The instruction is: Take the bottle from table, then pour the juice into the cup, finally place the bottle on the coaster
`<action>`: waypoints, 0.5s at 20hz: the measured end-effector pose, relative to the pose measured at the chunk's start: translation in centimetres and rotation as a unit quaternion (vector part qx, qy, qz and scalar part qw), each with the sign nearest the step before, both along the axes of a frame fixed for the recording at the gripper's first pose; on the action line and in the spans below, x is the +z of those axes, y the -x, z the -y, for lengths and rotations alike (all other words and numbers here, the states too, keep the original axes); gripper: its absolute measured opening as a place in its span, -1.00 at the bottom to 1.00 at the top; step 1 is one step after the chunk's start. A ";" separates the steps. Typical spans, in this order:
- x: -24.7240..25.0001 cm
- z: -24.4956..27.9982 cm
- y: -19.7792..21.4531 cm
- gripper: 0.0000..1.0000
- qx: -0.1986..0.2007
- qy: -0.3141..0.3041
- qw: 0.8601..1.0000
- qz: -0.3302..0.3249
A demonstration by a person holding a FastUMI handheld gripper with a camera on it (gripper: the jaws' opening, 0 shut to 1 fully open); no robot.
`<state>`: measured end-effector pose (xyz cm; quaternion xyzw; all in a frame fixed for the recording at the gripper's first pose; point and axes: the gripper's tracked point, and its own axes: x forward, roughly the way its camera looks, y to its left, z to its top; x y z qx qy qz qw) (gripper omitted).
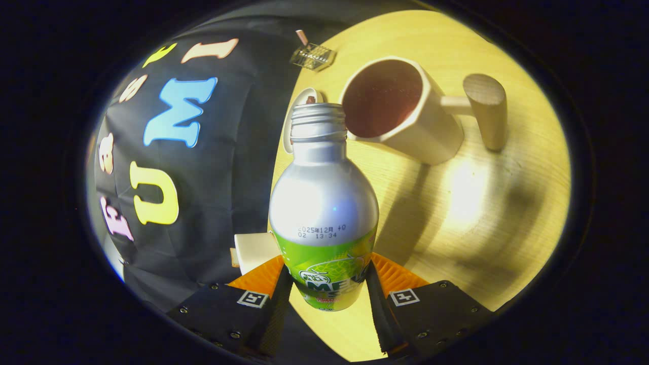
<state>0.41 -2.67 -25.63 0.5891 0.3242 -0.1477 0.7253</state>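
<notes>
Bottle (323,203), silver with a green label and its threaded neck uncapped, sits clamped between the two fingers of the gripper (328,291), both pressing on its lower body, held above the wooden table (481,213). Left of the fingers, just beside the bottle's base, lies a small pale block (253,251). Beyond the bottle's neck a small white round piece (304,101) peeks out. Ahead and to the right stands the cup (400,109), pale with a dark inside and a wooden handle (487,109); the bottle's mouth is just beside its rim.
</notes>
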 end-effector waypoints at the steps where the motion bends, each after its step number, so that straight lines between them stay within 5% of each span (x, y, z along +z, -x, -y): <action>1: -0.1 0.1 0.0 0.44 0.005 0.018 1.000 0.004; 10: -0.9 0.4 -1.3 0.45 0.043 0.179 0.983 0.012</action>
